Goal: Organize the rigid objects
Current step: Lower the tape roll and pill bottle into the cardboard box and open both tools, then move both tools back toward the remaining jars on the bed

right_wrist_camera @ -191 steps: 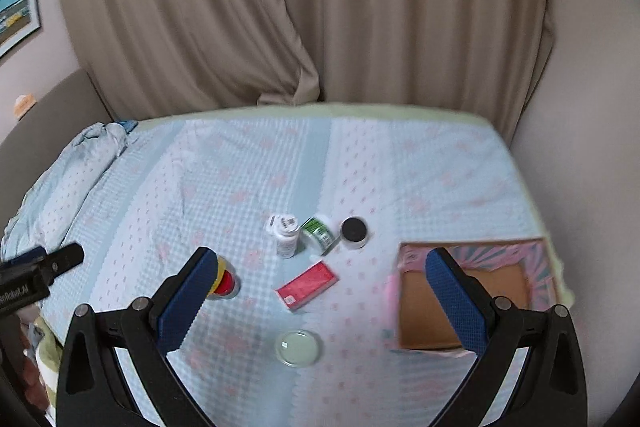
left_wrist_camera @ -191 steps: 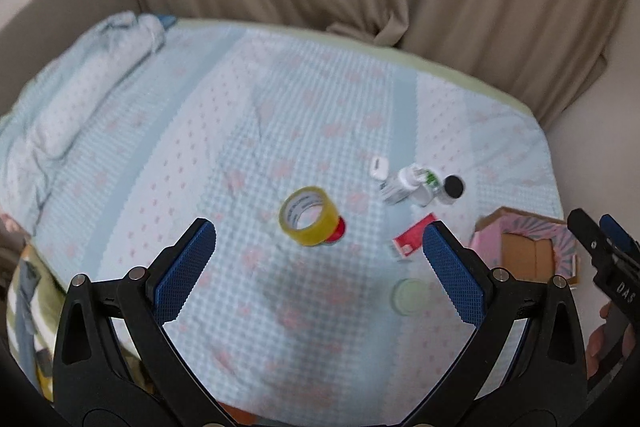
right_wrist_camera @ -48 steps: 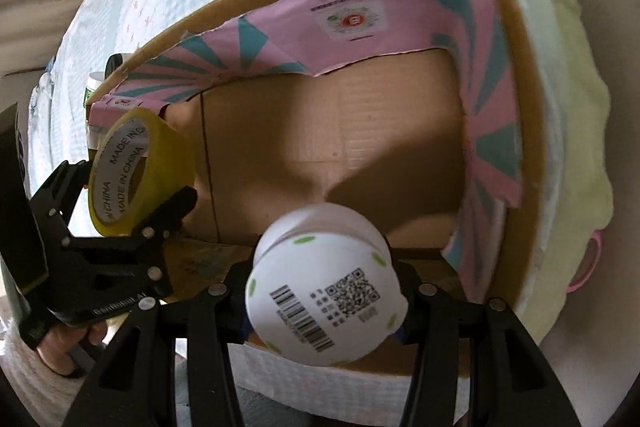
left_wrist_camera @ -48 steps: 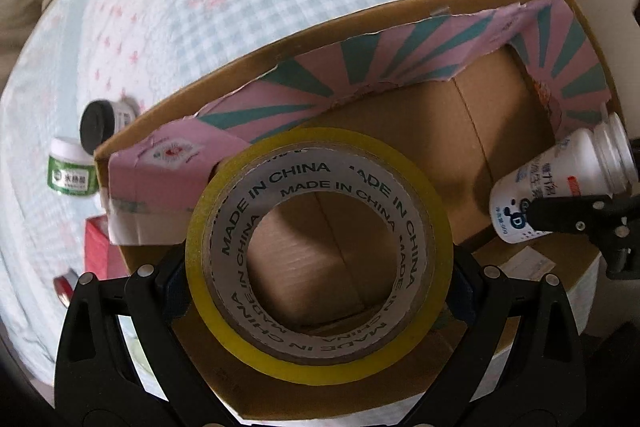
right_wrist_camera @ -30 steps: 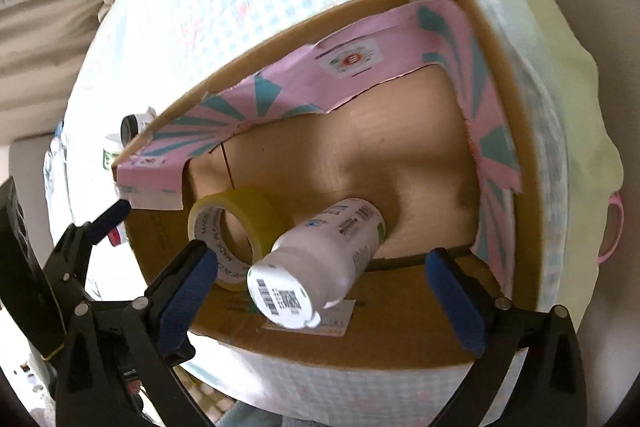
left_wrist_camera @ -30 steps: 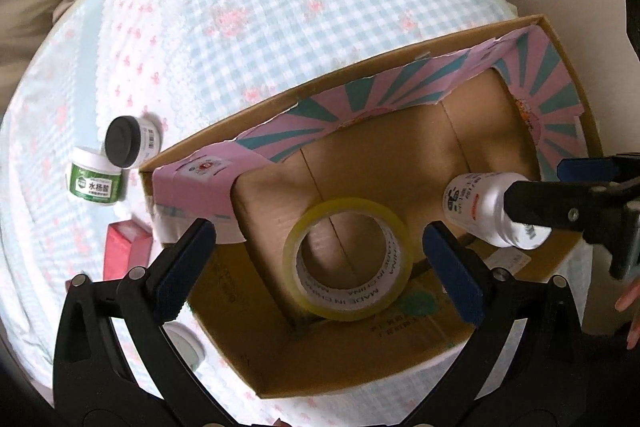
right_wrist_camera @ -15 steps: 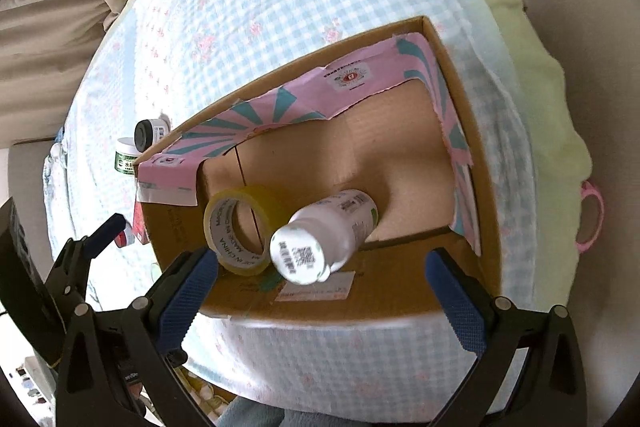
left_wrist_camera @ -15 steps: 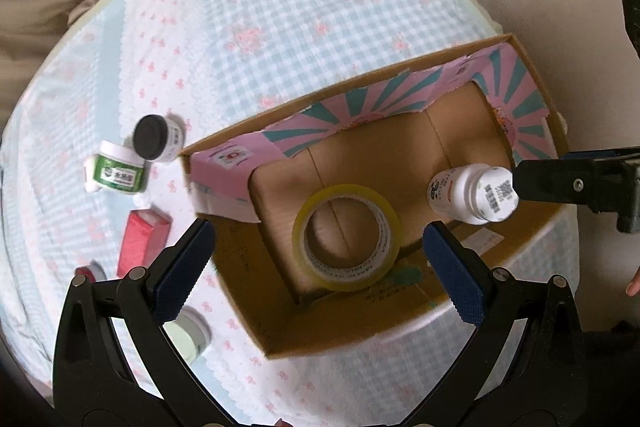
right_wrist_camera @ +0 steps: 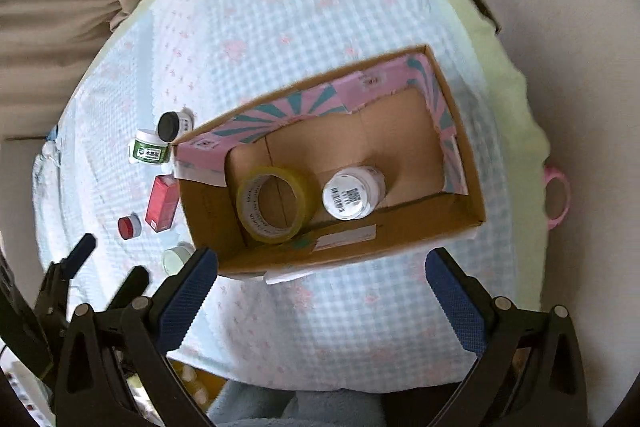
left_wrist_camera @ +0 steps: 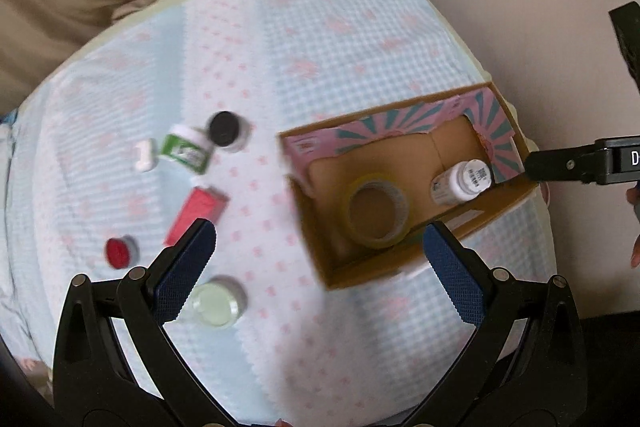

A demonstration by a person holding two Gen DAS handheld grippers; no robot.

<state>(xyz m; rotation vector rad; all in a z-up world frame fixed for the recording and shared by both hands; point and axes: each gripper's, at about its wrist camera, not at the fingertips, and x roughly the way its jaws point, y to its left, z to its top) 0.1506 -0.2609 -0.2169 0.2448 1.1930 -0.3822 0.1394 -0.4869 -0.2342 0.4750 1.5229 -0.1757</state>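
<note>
A: Going left to right across the bed [left_wrist_camera: 320, 39], what do we have outside the box?

B: A small red-capped jar [left_wrist_camera: 119, 251], a pale green jar [left_wrist_camera: 214, 303] just beside our left hand-held gripper [left_wrist_camera: 320, 259], a red carton [left_wrist_camera: 197, 215], a green-labelled jar [left_wrist_camera: 185, 149] and a black-lidded jar [left_wrist_camera: 226, 129] touching it. All of them lie loose on the checked sheet, well apart from the cardboard box [right_wrist_camera: 460, 223].

A: And inside?

B: The yellow tape roll [right_wrist_camera: 275, 203] leans against the near wall, and the white bottle [right_wrist_camera: 352, 191] sits just beside it, bottom label facing us. We judge they were put side by side to leave the far end free.

A: Our grippers?

B: Both are empty with fingers spread wide. The right hand-held gripper [right_wrist_camera: 320, 291] hangs above the box's near edge, while the left one points toward the loose jars, probably because those go in next.
</note>
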